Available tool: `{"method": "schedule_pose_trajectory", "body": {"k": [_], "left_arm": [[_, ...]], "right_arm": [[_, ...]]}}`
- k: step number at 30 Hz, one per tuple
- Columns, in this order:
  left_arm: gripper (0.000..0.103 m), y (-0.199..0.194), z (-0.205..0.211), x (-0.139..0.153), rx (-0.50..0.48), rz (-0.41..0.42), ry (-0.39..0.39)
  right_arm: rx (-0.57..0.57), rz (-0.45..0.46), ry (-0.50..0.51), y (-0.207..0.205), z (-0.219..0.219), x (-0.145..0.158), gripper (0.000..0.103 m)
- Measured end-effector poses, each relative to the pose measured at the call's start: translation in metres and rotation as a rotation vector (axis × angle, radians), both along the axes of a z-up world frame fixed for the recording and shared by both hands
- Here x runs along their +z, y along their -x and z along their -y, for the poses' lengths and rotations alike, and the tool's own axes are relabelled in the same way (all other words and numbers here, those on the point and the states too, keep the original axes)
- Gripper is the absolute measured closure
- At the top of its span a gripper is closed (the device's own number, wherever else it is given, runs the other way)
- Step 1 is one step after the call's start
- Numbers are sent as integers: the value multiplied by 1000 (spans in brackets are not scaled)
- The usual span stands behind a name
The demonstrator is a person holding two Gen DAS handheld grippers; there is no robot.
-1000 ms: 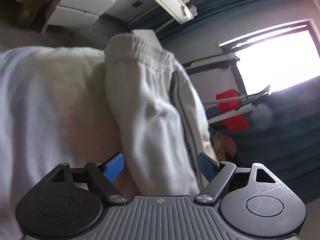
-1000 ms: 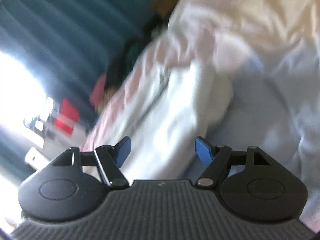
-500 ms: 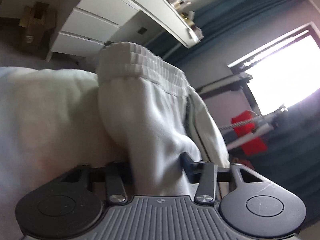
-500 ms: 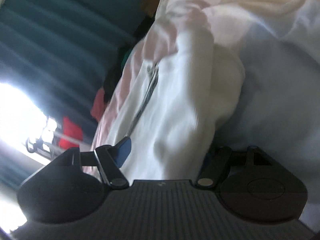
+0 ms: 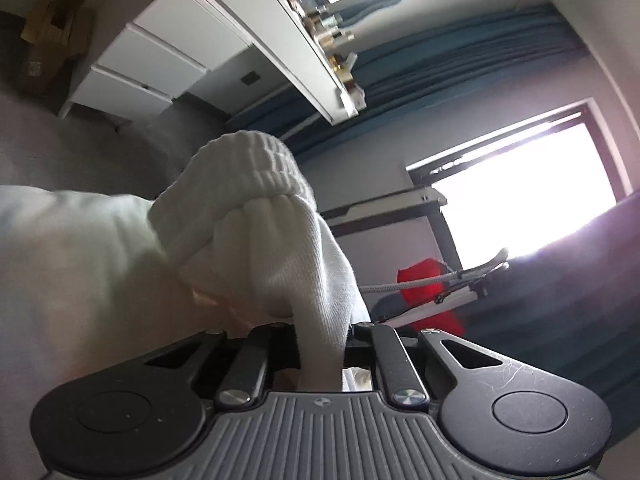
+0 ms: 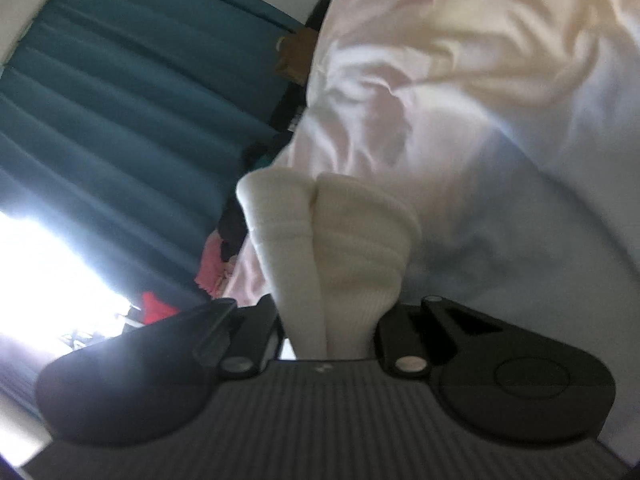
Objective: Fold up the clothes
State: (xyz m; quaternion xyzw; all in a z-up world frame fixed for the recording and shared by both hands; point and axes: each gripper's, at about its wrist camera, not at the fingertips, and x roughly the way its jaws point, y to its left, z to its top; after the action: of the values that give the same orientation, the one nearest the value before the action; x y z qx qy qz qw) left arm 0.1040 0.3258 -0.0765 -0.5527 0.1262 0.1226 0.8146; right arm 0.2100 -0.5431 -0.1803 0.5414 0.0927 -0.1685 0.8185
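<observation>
The white ribbed-waistband garment (image 5: 280, 240) is bunched upward off the bed sheet (image 6: 500, 160), each end pinched: the left gripper (image 5: 322, 336) is clenched on one fold, the right gripper (image 6: 328, 320) on another (image 6: 340, 248). The cloth runs straight ahead of both, equally near.

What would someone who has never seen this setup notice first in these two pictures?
Probably the white ribbed garment, bunched and pinched in the left gripper at the bottom middle of its view, and likewise clamped in the right gripper. Next, the glaring window at the right of the left view, with a red object below it. In the right view, teal curtains fill the left and pale rumpled bedding the right.
</observation>
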Motion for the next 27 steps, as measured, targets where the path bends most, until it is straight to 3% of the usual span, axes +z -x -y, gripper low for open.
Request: {"method": "schedule_pose_trajectory", "body": {"k": [6, 8, 11, 14, 18, 20, 22, 23, 25, 27], "left_arm": [[92, 47, -20, 15, 21, 14, 55], [92, 62, -22, 21, 21, -8, 3], [88, 73, -10, 27, -26, -114, -154], [70, 67, 2, 30, -85, -196, -238], [50, 66, 18, 32, -114, -275, -313], [42, 72, 26, 31, -119, -305, -329], [41, 80, 34, 32, -119, -323, -351], [41, 85, 38, 35, -116, -323, -372], [39, 93, 45, 42, -112, -322, -414], [34, 102, 52, 48, -107, -322, -456]], "right_arm": [[-11, -29, -37, 50, -6, 23, 92], [-21, -48, -43, 66, -11, 31, 92], [-88, -79, -114, 86, -14, 27, 92], [-183, -66, -275, 102, -20, 9, 90], [-206, -99, -315, 111, -18, -10, 86], [-210, -103, -362, 115, -14, -21, 75], [-203, -67, -425, 119, -11, -29, 55], [-195, -49, -439, 119, -11, -29, 49], [-175, -28, -430, 116, -14, -24, 27], [-156, -37, -387, 111, -18, -16, 19]]}}
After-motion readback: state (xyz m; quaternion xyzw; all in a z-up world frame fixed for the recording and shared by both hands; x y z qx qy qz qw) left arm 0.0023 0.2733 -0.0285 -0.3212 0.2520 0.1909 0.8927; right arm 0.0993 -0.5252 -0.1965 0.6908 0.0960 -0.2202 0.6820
